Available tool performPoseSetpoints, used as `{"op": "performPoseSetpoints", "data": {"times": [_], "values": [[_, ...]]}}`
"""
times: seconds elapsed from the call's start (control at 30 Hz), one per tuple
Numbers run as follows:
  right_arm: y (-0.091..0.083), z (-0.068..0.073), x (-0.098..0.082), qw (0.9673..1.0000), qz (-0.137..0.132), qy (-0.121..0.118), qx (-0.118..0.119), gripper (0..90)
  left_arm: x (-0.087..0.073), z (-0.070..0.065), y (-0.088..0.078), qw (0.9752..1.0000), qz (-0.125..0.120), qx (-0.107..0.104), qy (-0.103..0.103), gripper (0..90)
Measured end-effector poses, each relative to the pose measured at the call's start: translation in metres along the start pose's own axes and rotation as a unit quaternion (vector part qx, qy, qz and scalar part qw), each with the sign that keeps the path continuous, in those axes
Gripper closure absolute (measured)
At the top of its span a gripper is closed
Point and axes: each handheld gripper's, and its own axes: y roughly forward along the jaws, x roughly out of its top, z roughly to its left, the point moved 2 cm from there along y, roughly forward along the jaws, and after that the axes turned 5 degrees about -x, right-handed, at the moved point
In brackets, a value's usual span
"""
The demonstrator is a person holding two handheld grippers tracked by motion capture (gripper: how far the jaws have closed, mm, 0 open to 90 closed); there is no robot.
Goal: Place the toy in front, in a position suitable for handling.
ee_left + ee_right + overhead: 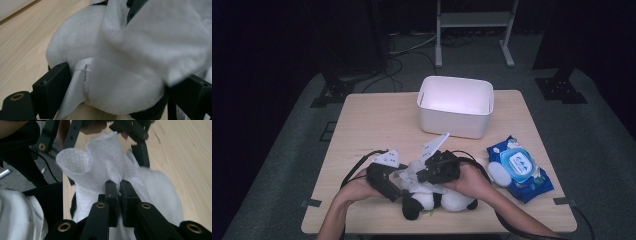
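Wiping the plush panda (439,197): left gripper (398,189) clamps it, right gripper (119,185) pinches a wet wipe (100,167) above it; next, stroke across the fur.

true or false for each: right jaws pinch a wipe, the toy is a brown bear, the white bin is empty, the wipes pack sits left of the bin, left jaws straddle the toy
1. The right gripper pinches a white wipe: true.
2. The toy is a brown bear: false, it is black and white.
3. The bin looks empty: true, as far as its inside shows.
4. The wipes pack lies left of the bin: false, it lies to the right, nearer the person.
5. The left gripper has its jaws either side of the toy: true.
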Motion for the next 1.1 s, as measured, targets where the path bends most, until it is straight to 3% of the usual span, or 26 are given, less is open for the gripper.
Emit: {"op": "performPoseSetpoints", "data": {"times": [0.23, 0.43, 0.77, 0.97, 1.1], "values": [[0.012, -0.003, 0.016, 0.9999, 0.005, -0.015, 0.004, 84.6, -0.001, 0.001, -0.001, 1.0000, -0.003, -0.003, -0.006, 10.1], [0.004, -0.018, 0.008, 0.9999, -0.005, 0.007, -0.007, 84.6, -0.001, 0.001, 0.000, 0.9999, -0.006, -0.005, -0.009, 10.0], [-0.011, -0.047, -0.021, 0.9980, 0.013, 0.050, -0.037, 84.5, -0.001, 0.000, 0.000, 1.0000, -0.003, -0.005, -0.002, 10.0], [-0.026, -0.054, -0.046, 0.9956, 0.029, 0.071, -0.054, 84.5, -0.001, -0.001, 0.000, 1.0000, 0.002, -0.004, 0.000, 10.0], [-0.040, -0.057, -0.063, 0.9938, 0.024, 0.087, -0.065, 84.4, -0.001, -0.001, 0.000, 1.0000, 0.004, -0.002, 0.001, 10.0]]}}
